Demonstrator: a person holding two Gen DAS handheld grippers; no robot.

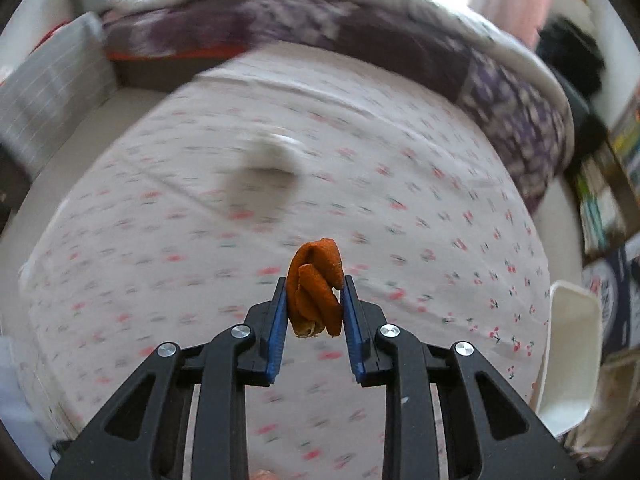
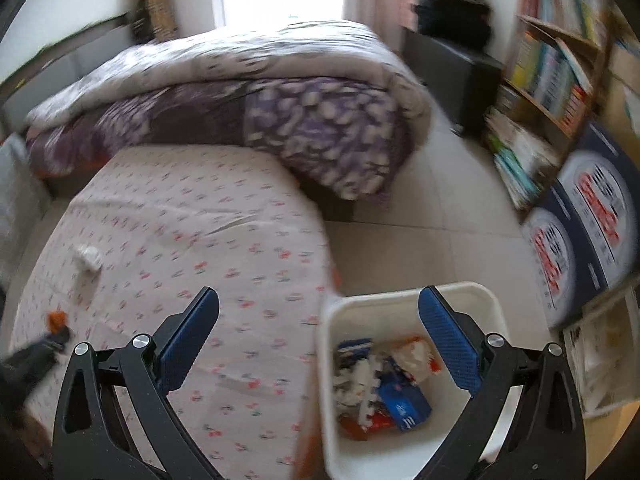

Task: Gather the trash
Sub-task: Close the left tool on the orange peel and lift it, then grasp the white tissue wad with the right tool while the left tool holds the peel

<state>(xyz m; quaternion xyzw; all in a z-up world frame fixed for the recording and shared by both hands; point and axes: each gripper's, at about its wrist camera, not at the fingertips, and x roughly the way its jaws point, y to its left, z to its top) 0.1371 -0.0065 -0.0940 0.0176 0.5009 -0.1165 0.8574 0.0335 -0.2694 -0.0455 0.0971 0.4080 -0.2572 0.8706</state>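
My left gripper (image 1: pixel 315 286) is shut on a curled orange peel (image 1: pixel 317 286) and holds it above the cherry-print sheet (image 1: pixel 400 184). A crumpled white tissue (image 1: pixel 276 148) lies on the sheet ahead of it, blurred. The tissue also shows in the right wrist view (image 2: pixel 89 258) at the left. My right gripper (image 2: pixel 318 300) is open and empty, above the sheet's right edge and the white trash bin (image 2: pixel 412 298). The bin holds several wrappers and papers (image 2: pixel 384 384). The left gripper with the peel (image 2: pixel 56 320) shows at the far left of the right wrist view.
A purple patterned quilt (image 2: pixel 320 128) is heaped at the far end of the bed. A bookshelf (image 2: pixel 552 72) and blue-and-white boxes (image 2: pixel 592 216) stand on the right. Tiled floor (image 2: pixel 452 208) lies between bed and shelf. The bin also shows in the left wrist view (image 1: pixel 570 352).
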